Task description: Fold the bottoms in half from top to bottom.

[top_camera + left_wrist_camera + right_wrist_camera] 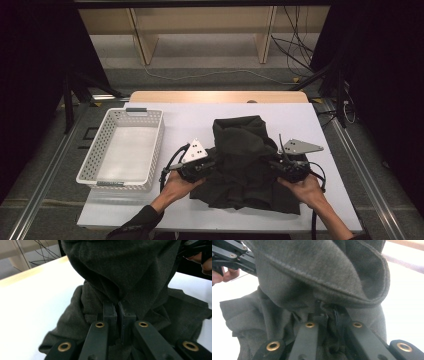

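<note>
Dark garment [245, 160] is lying bunched on the white table [190, 120], right of centre, held from both sides. Left gripper [212, 165] is clamped on a fold at the garment's left edge; in the left gripper view the jaws are seen pressed nearly together with cloth [125, 272] pinched between them. Right gripper [275, 165] is buried in fabric at the right side; in the right gripper view the jaws are seen closed into a seam or hem [324, 285], cloth draped over the tips.

Risks, as judged:
- Only a thin fold is held on the left; it could be pulled free if the garment is lifted or stretched fast.
- Several layers may be caught on the right, so an unintended layer could be dragged along and the fold ruined.
- Uneven pull between the two hands would skew the cloth.
- The white perforated basket [122, 150] stands just left of the left hand [177, 187]; it could be clipped by a wide sweep.

Surface: smooth white board, little friction, so sliding of the cloth is expected. Room: dark surrounds, wooden shelving [200, 30] behind, loose cables [295, 50] on the floor.
</note>
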Tool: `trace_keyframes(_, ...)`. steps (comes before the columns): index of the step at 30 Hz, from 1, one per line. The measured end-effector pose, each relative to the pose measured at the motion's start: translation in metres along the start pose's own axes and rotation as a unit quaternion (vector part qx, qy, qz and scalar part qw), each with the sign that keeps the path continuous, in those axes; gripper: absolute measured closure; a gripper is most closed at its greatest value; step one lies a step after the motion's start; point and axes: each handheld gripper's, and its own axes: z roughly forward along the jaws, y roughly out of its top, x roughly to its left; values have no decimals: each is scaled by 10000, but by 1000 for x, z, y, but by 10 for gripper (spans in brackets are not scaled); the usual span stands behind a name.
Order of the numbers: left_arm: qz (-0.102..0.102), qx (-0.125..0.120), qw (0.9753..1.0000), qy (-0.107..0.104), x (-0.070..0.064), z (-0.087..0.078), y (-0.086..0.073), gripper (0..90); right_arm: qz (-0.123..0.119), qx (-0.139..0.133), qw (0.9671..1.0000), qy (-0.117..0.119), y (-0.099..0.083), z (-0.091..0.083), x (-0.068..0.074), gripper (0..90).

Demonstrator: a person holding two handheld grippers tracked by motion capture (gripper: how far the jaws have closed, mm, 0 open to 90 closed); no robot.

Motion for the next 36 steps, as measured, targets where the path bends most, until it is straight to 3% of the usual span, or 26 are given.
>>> trace_keyframes(12,-129,-45,9999,-64,-7,-2,-10,831,29,31,10000,81,-12,-4,12,846)
trace_keyframes(24,-242,-100,9996,-53,-6,0,-4,759,39,60,9999,94,-15,-4,14,847)
trace_keyframes(29,-245,-115,9995,-158,-4,-2,-1,674,61,45,9999,89,-15,-4,15,847)
trace_keyframes(32,-266,30,9995,-145,-1,-4,5,528,51,39,9999,116,-16,-4,16,847)
trace_keyframes(35,-415,422,9981,-157,6,-6,16,390,78,48,9999,142,-16,-4,16,847)
trace_keyframes(36,-417,357,9984,-129,8,-11,20,366,92,51,9998,144,-17,-4,16,847)
